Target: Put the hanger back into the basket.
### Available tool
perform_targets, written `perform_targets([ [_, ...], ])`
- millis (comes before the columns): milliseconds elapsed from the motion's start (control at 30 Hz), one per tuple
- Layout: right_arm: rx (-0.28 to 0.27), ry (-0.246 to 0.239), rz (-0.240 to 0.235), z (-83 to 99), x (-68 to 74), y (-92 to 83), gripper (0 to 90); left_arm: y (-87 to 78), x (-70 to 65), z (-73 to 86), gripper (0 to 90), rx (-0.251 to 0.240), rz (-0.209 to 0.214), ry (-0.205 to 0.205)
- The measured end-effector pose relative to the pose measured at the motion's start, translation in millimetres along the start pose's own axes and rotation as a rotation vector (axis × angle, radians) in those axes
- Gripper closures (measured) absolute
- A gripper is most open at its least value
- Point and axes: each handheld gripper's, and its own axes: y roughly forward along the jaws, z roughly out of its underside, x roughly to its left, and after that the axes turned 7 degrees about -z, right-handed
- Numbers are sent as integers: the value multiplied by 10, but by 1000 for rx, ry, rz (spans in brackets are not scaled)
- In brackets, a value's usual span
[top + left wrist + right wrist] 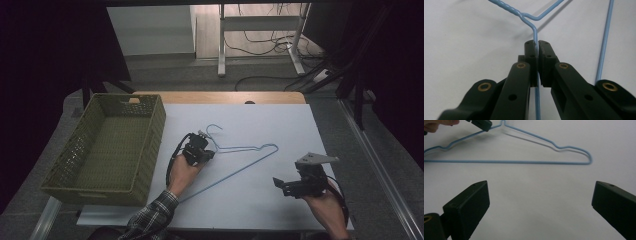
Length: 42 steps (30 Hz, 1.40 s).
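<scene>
1. At the far left the olive woven basket (102, 145) stands empty on the table edge, with its near wall just beside my left forearm. If I swing the hanger that way low, I judge the long bottom bar could catch on that rim.
2. My left gripper (200, 148) has its jaws pinched closed on the blue wire hanger (240, 160), gripping the shoulder wire just below the twisted neck (520, 13). The wire is thin and the pads (531, 50) hold only a short stretch of it, so I expect it could pivot or slip in the grip once lifted.
3. The hanger lies flat on the white table top (280, 125), hook pointing away from me, near the middle.
4. My right gripper (290, 186) hovers well apart from the hanger with its jaws spread wide on nothing. Its trailing cable could snag the hanger's right end.
5. Nothing else sits on the sheet between the hanger and the basket.
</scene>
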Motion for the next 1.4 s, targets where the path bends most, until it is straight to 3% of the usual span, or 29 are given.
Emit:
perform_targets([
  [100,19,-40,-11,-189,62,142,0,-32,4,24,870,-17,21,-2],
  [333,-6,-42,-58,-529,73,401,0,-66,-2,48,870,-33,42,-4],
  [500,12,-60,-94,-848,162,848,6,-69,-1,71,870,-46,55,-9],
  [533,12,-60,-94,-848,162,848,6,-69,-1,71,870,-46,55,-9],
  [600,26,-84,-89,-982,218,1083,43,-69,0,78,870,-49,67,-12],
  [633,26,-84,-89,-982,218,1083,43,-69,0,78,870,-49,67,-12],
  [700,35,-88,-96,-1101,244,1309,95,-73,-2,81,870,-52,73,-9],
  [833,58,-113,-91,-1184,280,1512,185,-75,-8,80,870,-53,75,-8],
  [933,83,-129,-90,-1237,309,1687,294,-74,-8,82,870,-54,80,-8],
  [967,94,-123,-99,-1262,319,1779,370,-73,-9,84,869,-54,80,-9],
  [1033,99,-123,-102,-1273,323,1822,396,-66,-14,88,870,-55,83,-12],
  [1067,103,-118,-106,-1293,331,1898,467,-64,-16,92,870,-54,85,-9],
  [1133,108,-109,-117,-1302,335,1939,486,-63,-18,95,870,-54,88,-8],
  [1167,116,-99,-115,-1312,348,2013,542,-63,-22,97,869,-55,88,-8],
  [1233,122,-93,-119,-1313,351,2054,560,-69,-28,101,870,-56,88,-6],
  [1300,143,-83,-103,-1300,370,2142,676,-72,-34,103,869,-58,90,-3],
  [1333,143,-83,-103,-1300,370,2142,676,-76,-38,104,869,-59,89,-3],
  [1367,147,-87,-106,-1283,384,2163,806,-77,-40,100,869,-57,96,-2],
  [1400,147,-87,-106,-1283,384,2163,806,-77,-40,100,866,-57,96,-2],
])
